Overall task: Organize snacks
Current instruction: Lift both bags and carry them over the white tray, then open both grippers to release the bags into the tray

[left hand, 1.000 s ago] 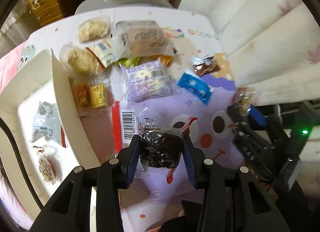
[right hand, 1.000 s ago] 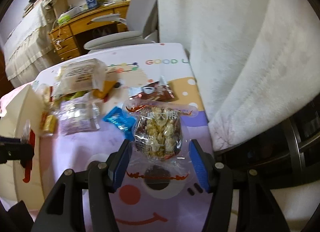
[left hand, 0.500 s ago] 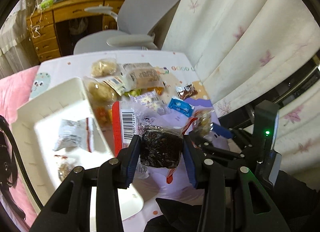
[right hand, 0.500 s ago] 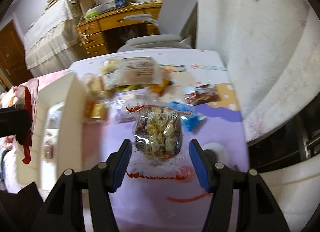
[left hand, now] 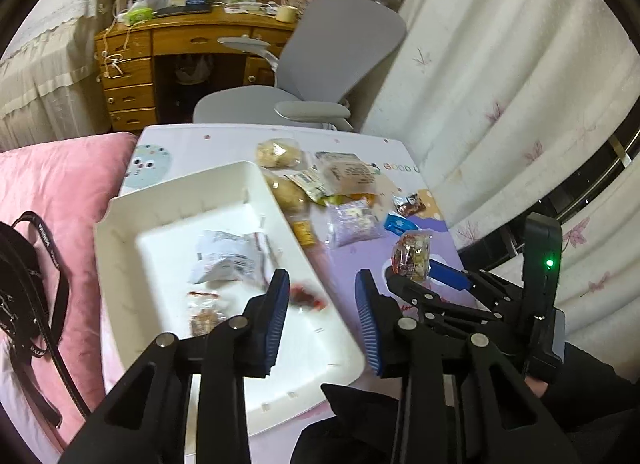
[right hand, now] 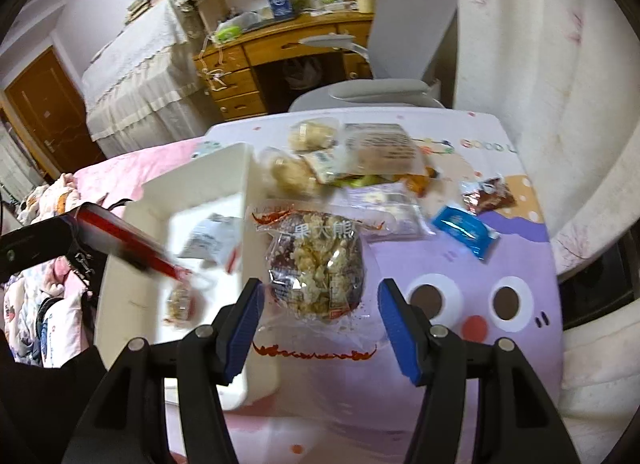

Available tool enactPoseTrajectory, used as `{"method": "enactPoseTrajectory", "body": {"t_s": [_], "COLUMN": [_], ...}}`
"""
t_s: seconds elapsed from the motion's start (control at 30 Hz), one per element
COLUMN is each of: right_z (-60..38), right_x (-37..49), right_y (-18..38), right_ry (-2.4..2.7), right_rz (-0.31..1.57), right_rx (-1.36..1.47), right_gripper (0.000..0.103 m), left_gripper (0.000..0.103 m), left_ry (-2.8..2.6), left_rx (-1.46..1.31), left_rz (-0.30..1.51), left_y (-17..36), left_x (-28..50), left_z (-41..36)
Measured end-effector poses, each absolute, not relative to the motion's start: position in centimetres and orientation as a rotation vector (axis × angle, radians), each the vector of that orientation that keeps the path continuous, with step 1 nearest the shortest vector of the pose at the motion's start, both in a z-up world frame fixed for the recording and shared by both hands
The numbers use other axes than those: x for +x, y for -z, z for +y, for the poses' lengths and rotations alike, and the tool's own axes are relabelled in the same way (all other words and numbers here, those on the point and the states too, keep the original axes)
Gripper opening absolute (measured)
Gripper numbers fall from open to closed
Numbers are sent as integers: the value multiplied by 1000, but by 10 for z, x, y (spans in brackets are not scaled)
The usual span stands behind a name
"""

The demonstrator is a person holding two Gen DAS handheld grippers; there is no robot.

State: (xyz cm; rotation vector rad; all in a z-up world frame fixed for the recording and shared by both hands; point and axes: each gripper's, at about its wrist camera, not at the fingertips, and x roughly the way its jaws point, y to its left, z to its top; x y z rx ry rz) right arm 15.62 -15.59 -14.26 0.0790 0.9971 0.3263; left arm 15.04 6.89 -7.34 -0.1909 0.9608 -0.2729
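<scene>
Left gripper (left hand: 320,320): jaws wide apart, nothing between the blue pads. It hangs over the near right corner of the white tray (left hand: 120,248).

Dark snack pack (left hand: 306,296): a blurred dark-and-red packet just below the left jaws, over the tray's right rim. Too smeared to say whether it touches the tray. In the right wrist view it shows as a red and white streak (right hand: 132,242) over the tray.

Right gripper (right hand: 320,304): pinching the clear plastic of a popcorn-ball pack (right hand: 316,264) low down, so it's holding it. The pads sit well out from the ball itself, and the pack stands up between them, held above the purple tablecloth (right hand: 440,364) right beside the tray's edge. From the left wrist camera the same pack (left hand: 412,254) sits at the right gripper's tip.

Tray contents: a white crinkly packet (left hand: 224,258) in the middle, and a small clear-wrapped snack (left hand: 204,314) nearer the camera.

Pile on the table: the rest of the snacks lie past the tray's far right side. There's two pale round buns in clear wrap (left hand: 276,153), a big flat packet with printed text (left hand: 352,173), a whitish-purple pack (left hand: 352,221), a blue packet (left hand: 398,223), and a brown one (left hand: 412,201).

Background: grey office chair (left hand: 320,63) behind the table, wooden desk (left hand: 180,47) further back, pink bedding (left hand: 60,183) on the left.
</scene>
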Motion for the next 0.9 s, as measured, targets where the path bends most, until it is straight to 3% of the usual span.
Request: {"method": "enactPoseTrajectory", "body": {"t_s": [0.6, 0.7, 0.83, 0.9], "right_z": [-77, -65, -55, -53], "right_x": [133, 128, 121, 117], "right_y": [133, 134, 136, 137], "right_ry": [-485, -492, -474, -458], "right_rz": [963, 960, 960, 962], "right_rx": [100, 103, 113, 118], "right_gripper": [63, 66, 67, 67], "left_gripper": [33, 39, 56, 58], "left_ry": [220, 237, 268, 288], "left_rx": [-152, -123, -87, -74], "left_rz": [1035, 1034, 1036, 1043], "left_y": [90, 90, 91, 93], "left_x": [141, 140, 142, 142], "left_z": [136, 140, 144, 145]}}
